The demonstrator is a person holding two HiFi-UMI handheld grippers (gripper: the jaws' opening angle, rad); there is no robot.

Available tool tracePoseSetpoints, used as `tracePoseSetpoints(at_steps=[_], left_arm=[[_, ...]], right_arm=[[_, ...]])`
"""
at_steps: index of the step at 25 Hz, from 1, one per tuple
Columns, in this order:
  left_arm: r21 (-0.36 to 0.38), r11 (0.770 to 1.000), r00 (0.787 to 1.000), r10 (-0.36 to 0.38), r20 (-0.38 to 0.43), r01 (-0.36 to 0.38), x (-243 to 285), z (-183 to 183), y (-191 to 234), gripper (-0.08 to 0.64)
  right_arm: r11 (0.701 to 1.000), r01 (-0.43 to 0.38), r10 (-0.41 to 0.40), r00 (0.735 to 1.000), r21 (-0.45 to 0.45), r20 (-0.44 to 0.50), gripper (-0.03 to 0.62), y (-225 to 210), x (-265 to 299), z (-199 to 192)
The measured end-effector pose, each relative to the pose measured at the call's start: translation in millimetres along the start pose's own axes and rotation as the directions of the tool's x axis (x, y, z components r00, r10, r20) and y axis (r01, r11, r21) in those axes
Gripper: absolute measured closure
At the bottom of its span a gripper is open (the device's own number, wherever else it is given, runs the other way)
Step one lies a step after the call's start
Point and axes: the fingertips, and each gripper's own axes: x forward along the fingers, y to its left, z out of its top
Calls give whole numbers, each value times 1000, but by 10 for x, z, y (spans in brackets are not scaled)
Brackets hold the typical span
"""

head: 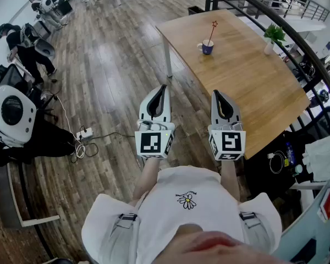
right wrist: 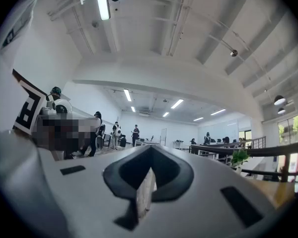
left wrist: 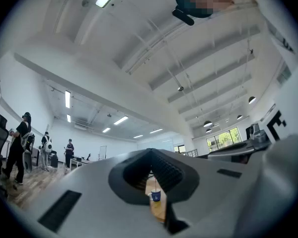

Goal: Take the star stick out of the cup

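A blue cup [head: 208, 48] stands on the far part of a wooden table [head: 253, 81], with a thin red star stick [head: 213, 31] leaning out of it. My left gripper [head: 163, 88] and right gripper [head: 215, 93] are held side by side in front of the person's chest. They are over the floor and the table's near corner, well short of the cup. Both are shut, with nothing between the jaws. In the left gripper view the cup [left wrist: 156, 196] and the stick [left wrist: 155, 183] show small and far beyond the left gripper [left wrist: 150, 155]. The right gripper [right wrist: 151, 152] looks out over the room.
A small potted plant [head: 272, 36] stands at the table's far right edge, and a dark railing [head: 297, 43] runs behind the table. People [head: 22, 43] and chairs are at the left, with a cable and power strip [head: 82, 133] on the wooden floor.
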Motion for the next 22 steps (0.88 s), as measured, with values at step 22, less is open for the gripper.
tracePoseSetpoints(at_steps=[22], left_arm=[[-20, 999, 998, 24, -54, -25, 114, -289, -65, 545]], right_arm=[[995, -37, 37, 999, 97, 6, 584, -160, 40, -231]])
